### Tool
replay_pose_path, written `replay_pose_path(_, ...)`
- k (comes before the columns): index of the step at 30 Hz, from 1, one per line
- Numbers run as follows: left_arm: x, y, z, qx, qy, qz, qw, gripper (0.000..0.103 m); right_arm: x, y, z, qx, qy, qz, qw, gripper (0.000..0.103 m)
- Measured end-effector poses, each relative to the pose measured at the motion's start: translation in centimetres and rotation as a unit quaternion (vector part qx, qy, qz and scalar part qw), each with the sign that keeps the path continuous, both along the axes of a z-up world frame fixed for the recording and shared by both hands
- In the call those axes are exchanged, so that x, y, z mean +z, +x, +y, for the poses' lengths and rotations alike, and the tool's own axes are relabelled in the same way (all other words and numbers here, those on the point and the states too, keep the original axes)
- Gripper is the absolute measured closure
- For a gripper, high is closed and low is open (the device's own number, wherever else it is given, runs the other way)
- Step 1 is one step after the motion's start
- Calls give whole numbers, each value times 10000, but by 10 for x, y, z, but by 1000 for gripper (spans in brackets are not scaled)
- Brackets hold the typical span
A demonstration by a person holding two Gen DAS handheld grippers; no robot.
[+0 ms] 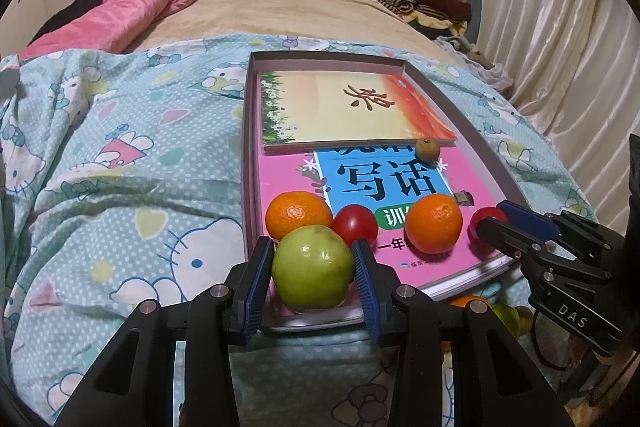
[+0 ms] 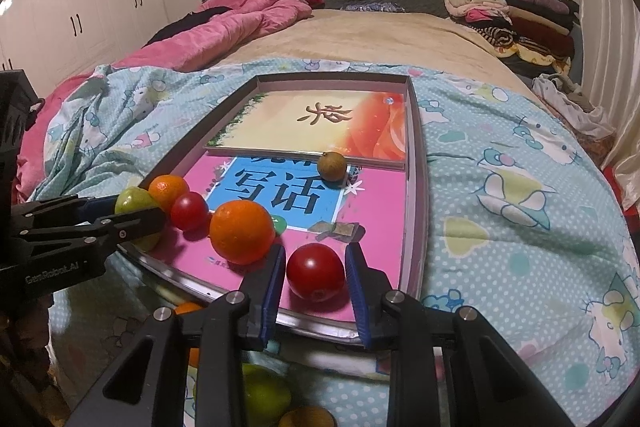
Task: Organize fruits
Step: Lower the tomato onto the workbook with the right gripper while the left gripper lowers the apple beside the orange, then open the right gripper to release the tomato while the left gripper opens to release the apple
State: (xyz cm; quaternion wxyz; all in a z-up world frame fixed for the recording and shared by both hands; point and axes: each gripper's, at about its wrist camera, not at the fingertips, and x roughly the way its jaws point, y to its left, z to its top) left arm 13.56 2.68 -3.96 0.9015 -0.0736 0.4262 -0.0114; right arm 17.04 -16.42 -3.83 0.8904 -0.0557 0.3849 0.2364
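The left hand-held gripper (image 1: 313, 273) clamps the green apple (image 1: 312, 267) at the tray's (image 1: 486, 155) near edge, just in front of an orange (image 1: 298, 213). Best to set it down gently so neighbours don't roll. The right hand-held gripper (image 2: 315, 277) stands narrow around a red tomato (image 2: 316, 271); a sliver of gap shows on each side, so it seems unpressed. Beyond lie a second orange (image 2: 242, 237), another tomato (image 2: 189, 211) and a small brownish fruit (image 2: 332, 166) by the far book. Below the tray, more fruit is half hidden by the gripper arms.
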Motion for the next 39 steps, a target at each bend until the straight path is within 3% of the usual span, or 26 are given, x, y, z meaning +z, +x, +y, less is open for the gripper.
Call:
replay_pose_path(24, 1, -1, 2, 9, -77, 33, 10000, 61, 10, -10, -2, 57, 260, -181, 9995, 51)
replay_pose_path(35, 3, -4, -2, -77, -78, 26, 9999, 51, 11, -10, -4, 23, 319, -157, 9994, 48)
replay_pose_path(39, 4, -4, -4, -108, -43, 20, 9999, 48, 12, -10, -4, 14, 359, -168, 9992, 41)
